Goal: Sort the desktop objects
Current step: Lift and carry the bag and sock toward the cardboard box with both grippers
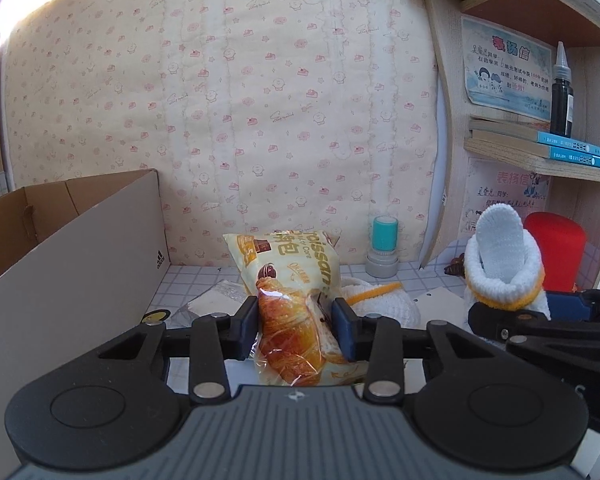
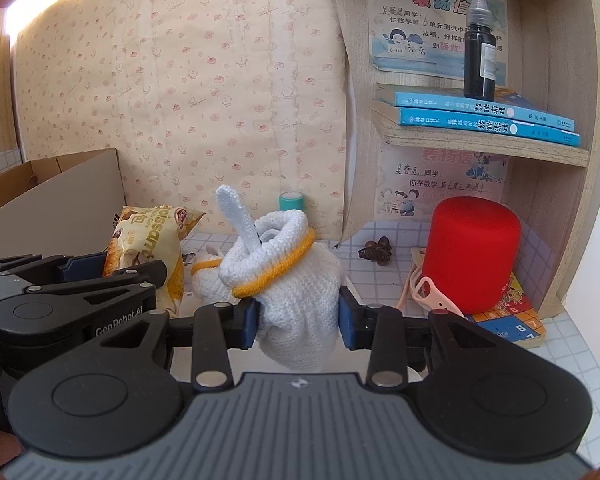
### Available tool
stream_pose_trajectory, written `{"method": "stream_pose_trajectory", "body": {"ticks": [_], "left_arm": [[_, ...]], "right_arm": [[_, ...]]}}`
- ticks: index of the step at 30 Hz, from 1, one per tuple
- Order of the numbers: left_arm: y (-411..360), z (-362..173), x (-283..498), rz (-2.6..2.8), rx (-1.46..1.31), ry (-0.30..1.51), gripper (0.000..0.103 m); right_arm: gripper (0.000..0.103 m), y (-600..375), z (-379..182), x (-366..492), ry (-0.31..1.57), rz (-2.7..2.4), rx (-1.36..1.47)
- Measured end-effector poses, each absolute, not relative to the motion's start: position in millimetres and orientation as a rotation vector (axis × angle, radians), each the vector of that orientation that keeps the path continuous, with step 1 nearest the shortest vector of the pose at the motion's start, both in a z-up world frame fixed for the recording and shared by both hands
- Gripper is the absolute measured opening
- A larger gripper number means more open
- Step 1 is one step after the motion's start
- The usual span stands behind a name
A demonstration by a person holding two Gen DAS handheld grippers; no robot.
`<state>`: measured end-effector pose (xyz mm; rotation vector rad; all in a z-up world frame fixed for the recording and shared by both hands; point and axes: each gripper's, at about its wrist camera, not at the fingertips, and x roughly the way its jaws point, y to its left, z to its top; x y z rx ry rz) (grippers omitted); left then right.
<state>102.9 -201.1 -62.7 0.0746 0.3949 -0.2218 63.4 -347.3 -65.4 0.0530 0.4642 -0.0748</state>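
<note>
1. The left gripper [image 1: 296,326] has its blue fingers [image 1: 345,330] clamped on a croissant packet [image 1: 290,280], pressing both sides of its lower half.
2. The croissant packet is glossy cream-yellow plastic with a clear window showing a golden-brown pastry. Its long axis runs away from the camera, printed top end pointing toward the back wall, tilted slightly left.
3. The right gripper [image 2: 296,322] has its fingers [image 2: 249,324] closed tight on a white knitted sock [image 2: 300,280], squeezing the rounded toe end.
4. The sock is chunky white knit with a yellow-orange band around its open cuff. It stands roughly upright, cuff opening up and to the left, a white tongue-like flap rising from it.
5. A second white knitted piece [image 2: 208,276] lies on the checked counter [image 2: 380,280] between sock and packet.
6. An open cardboard box [image 1: 80,248] sits left of the packet.
7. A red cylinder [image 2: 474,252] stands to the right, in the shelf's lower bay.
8. A teal-capped stamp [image 1: 383,252] stands near the back wall.
</note>
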Motion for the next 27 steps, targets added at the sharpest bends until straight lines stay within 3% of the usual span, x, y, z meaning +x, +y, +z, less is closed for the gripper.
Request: {"method": "stream_pose_trajectory", "body": {"ticks": [27], "left_arm": [[-107.6,3.0,26.9,-0.089,0.031,0.281,0.041]], "right_arm": [[0.038,-279.1,-9.6,16.2,0.372,0.05,-0.004]]}}
